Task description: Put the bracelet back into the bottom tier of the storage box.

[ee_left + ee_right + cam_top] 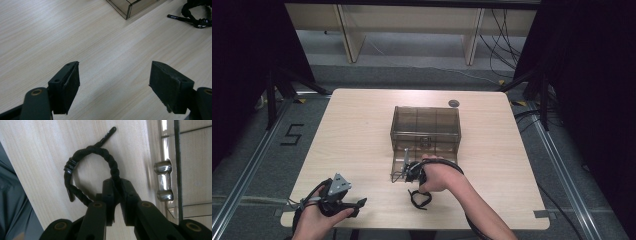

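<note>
Two grippers work at one table that bears one smoky clear box and one black braided cord bracelet. At the left, the left gripper hovers with its jaws spread wide over bare wood, nothing between them. To the right, the right gripper is clamped on the bracelet's twisted strand; the loop lies flat on the table just ahead of its jaws, its stiff straight tail pointing away from the gripper, with the box's chrome handle just beside it.
</note>
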Demonstrator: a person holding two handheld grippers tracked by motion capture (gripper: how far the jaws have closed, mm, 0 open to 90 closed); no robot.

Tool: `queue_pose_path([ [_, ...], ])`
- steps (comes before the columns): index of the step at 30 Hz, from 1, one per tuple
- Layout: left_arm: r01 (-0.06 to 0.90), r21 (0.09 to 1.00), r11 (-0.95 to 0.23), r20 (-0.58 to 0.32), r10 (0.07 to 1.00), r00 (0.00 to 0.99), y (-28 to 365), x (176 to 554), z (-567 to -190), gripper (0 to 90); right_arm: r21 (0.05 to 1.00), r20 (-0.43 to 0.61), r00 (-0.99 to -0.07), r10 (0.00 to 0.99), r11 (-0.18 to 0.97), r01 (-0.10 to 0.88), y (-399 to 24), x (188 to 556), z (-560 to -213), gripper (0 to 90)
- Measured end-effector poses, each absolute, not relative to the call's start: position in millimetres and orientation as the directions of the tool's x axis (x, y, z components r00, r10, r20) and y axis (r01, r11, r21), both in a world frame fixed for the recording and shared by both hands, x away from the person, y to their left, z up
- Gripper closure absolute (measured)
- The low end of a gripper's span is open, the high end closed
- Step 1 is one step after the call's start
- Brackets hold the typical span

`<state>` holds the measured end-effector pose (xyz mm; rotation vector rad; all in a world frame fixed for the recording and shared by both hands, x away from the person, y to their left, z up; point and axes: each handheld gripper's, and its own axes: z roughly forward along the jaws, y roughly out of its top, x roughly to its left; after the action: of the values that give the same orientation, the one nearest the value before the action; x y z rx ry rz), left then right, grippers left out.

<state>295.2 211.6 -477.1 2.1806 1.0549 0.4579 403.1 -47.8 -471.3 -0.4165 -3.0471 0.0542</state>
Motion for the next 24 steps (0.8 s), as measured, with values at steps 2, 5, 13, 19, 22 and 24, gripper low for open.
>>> queue_pose_path([
  [2,0.558,0.697,-0.452,0.021,0.789,0.614,211.3,295.0,-477.2,23.9,-0.046,0.060,-0.959,0.276,0.961,0.274,-47.8,403.5,-471.6,81.2],
  [5,0.557,0.697,-0.452,0.020,0.789,0.614,211.2,295.0,-477.2,23.9,-0.045,0.056,-0.960,0.274,0.961,0.272,-47.9,404.1,-472.2,80.1],
  [13,0.554,0.689,-0.467,0.030,0.782,0.623,212.0,295.0,-476.6,24.2,-0.057,0.067,-0.961,0.270,0.962,0.266,-46.9,402.9,-474.8,83.8],
  [19,0.554,0.684,-0.476,0.037,0.780,0.625,212.2,295.6,-476.9,24.2,-0.060,0.077,-0.964,0.253,0.967,0.248,-49.1,405.9,-471.0,84.7],
  [22,0.553,0.688,-0.471,0.035,0.782,0.622,211.9,295.9,-476.9,24.3,-0.056,0.064,-0.963,0.262,0.964,0.259,-51.5,405.7,-468.0,84.9],
  [24,0.556,0.693,-0.459,0.025,0.786,0.618,210.8,295.3,-477.5,24.3,-0.059,0.076,-0.964,0.254,0.966,0.250,-52.7,407.0,-467.7,84.9],
])
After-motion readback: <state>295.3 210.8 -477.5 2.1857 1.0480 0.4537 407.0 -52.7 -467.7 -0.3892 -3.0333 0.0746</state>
